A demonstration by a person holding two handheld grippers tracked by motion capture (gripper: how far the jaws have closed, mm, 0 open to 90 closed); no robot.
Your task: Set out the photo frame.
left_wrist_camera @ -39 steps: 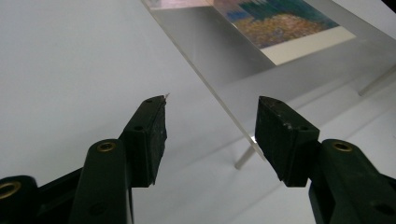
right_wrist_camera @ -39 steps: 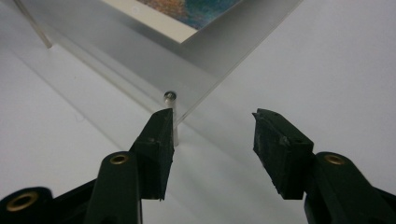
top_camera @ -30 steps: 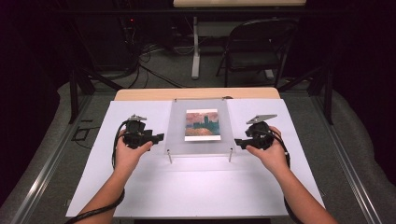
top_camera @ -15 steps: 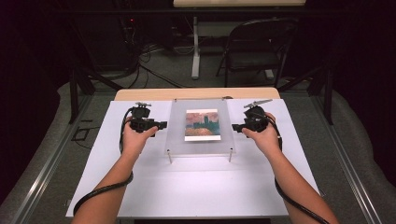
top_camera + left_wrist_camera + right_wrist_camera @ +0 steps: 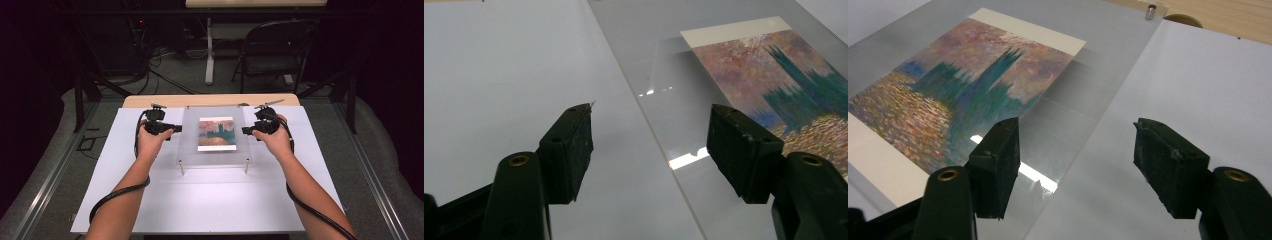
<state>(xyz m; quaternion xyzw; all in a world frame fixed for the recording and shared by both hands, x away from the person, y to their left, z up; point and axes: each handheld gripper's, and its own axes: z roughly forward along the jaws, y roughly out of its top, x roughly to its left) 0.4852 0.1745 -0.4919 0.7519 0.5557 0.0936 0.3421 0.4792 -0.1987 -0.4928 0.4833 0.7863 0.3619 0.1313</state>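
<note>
Clear acrylic is the material of the panel (image 5: 216,136) that is seen in the middle of the white table cover (image 5: 200,200), raised on small metal standoffs (image 5: 181,167). A painted print (image 5: 216,134) with purple sky and dark green towers is kept under it. The left gripper (image 5: 176,129) is held at the left edge of the panel, and the right gripper (image 5: 246,130) is held at the right edge. In the left gripper view the jaws are spread wide and the panel edge (image 5: 649,130) is seen between them, but it is not pinched. In the right gripper view the jaws are also spread, with the panel edge (image 5: 1108,115) between them and not pressed. Both pairs of jaws have just been opening a little further.
</note>
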